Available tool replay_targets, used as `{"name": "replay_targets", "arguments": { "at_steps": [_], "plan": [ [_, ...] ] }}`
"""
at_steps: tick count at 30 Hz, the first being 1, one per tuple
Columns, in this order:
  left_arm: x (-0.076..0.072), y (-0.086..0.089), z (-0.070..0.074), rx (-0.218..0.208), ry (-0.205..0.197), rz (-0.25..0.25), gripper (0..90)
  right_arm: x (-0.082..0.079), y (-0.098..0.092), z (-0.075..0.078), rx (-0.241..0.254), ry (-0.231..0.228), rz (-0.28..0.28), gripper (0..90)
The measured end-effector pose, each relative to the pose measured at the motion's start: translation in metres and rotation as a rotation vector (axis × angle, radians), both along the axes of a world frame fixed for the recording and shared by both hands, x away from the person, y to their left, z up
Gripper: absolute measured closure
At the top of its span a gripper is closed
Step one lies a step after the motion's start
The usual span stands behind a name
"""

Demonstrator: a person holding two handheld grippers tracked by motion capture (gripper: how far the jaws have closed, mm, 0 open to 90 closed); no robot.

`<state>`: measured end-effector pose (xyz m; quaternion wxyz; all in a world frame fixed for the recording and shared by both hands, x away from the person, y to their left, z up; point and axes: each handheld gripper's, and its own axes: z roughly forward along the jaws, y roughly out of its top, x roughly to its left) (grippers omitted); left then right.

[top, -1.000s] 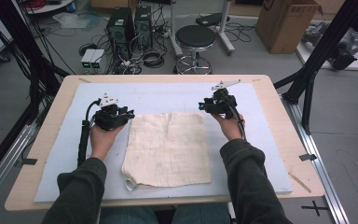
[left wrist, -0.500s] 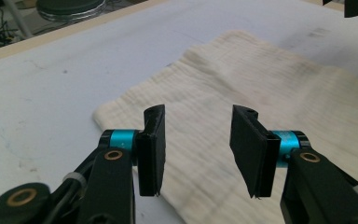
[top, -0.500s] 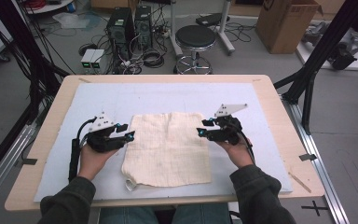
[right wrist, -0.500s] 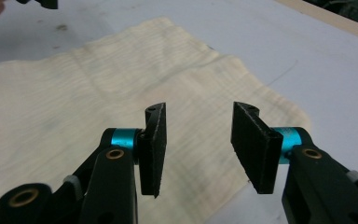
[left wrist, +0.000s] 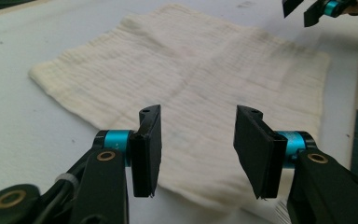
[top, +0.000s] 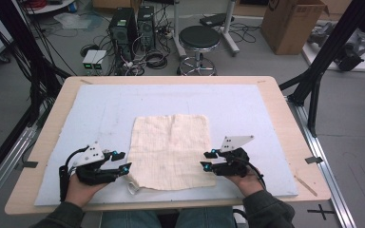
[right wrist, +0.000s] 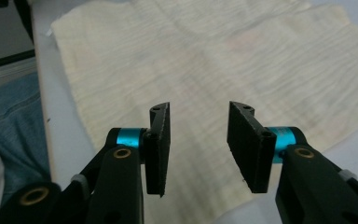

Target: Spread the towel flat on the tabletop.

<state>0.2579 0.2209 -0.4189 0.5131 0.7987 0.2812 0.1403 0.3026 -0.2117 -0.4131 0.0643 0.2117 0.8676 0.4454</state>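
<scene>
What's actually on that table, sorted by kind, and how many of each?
Cream cloth: 1
Blue-grey mat: 1
Hand-held grippers: 2, the left gripper and the right gripper, both with jaws open at the cloth's near corners
Total: 4

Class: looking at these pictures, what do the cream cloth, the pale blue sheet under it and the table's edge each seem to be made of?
Cloth: probably woven cotton gauze, matt; fine crinkled ribs and a limp, slightly rumpled edge show in the gripper views.
Pale blue sheet: perhaps foam or felt matting; dull, with faint scuff marks.
Table edge: looks like light wood or plywood, smooth and unpainted.
</scene>
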Motion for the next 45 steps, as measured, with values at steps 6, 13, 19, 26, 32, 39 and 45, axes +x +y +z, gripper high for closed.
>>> {"name": "replay_targets", "arguments": {
  "at_steps": [6, 13, 19, 26, 32, 39, 45],
  "plan": [
    [-0.005, -0.01, -0.014, 0.061, 0.034, -0.103, 56.4, -0.007, 0.004, -0.012, -0.028, 0.043, 0.055, 67.4],
    [0.003, -0.016, -0.022, 0.14, 0.084, -0.14, 79.4, -0.001, 0.009, -0.027, -0.111, 0.087, 0.08, 71.4],
    [0.013, -0.017, -0.017, 0.098, 0.089, -0.127, 87.2, 0.001, 0.009, -0.027, -0.127, 0.077, 0.065, 80.5],
    [0.031, -0.025, -0.02, 0.133, 0.145, -0.094, 82.3, 0.004, 0.009, -0.026, -0.128, 0.088, 0.061, 85.1],
    [0.035, -0.03, -0.025, 0.161, 0.177, -0.104, 78.3, 0.003, 0.009, -0.027, -0.126, 0.083, 0.062, 83.9],
    [0.027, -0.029, -0.018, 0.141, 0.128, -0.105, 75.1, -0.002, 0.01, -0.023, -0.107, 0.065, 0.066, 79.1],
    [0.023, -0.034, -0.021, 0.172, 0.134, -0.153, 86.6, -0.005, 0.011, -0.023, -0.106, 0.064, 0.085, 76.6]
  ]
}}
